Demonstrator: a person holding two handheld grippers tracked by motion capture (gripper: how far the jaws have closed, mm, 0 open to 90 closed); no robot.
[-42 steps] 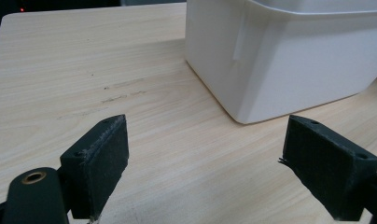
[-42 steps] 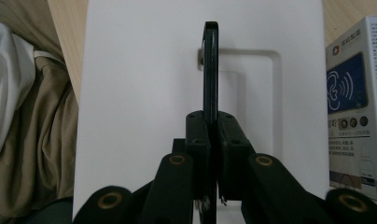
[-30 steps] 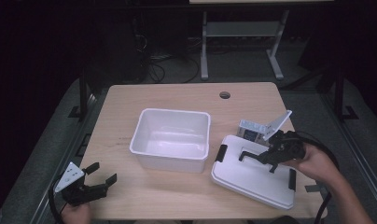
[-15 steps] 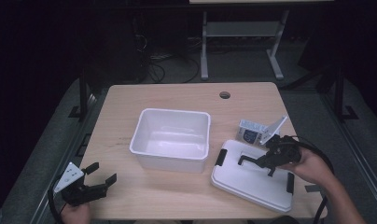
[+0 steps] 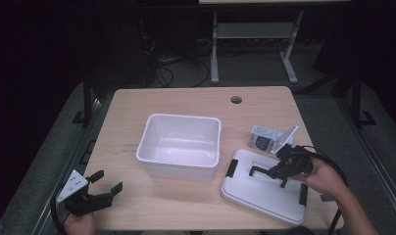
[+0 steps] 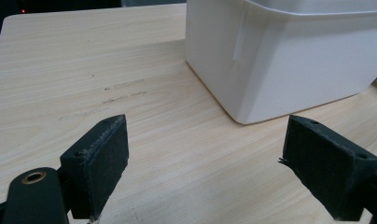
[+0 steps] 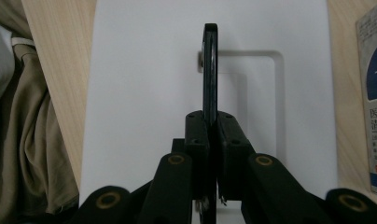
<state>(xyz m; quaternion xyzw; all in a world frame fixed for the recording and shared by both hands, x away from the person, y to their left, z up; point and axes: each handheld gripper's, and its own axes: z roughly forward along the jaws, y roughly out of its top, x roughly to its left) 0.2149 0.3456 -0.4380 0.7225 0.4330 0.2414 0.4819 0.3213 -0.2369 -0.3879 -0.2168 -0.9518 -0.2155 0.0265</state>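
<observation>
A white lid (image 5: 264,193) with black end latches lies at the table's right front, beside a small printed box. My right gripper (image 5: 279,172) is shut on the lid's thin black handle (image 5: 260,171). In the right gripper view the handle (image 7: 210,70) stands edge-on, pinched between the pads of the right gripper (image 7: 210,123) over the white lid (image 7: 144,93). An open white bin (image 5: 181,142) sits mid-table. My left gripper (image 5: 108,182) rests open at the front left; in its own view the left gripper (image 6: 224,158) holds nothing and the bin's corner (image 6: 294,56) lies ahead of it.
A small box with blue print (image 5: 263,137) lies just behind the lid and appears again as the printed box (image 7: 375,93) at the right edge. A round cable hole (image 5: 236,99) is at the table's back. Beige cloth of the person's clothing (image 7: 28,140) hangs off the near table edge.
My right gripper has come down and toward the near edge with the lid held by its handle. The left gripper and the bin have stayed put.
</observation>
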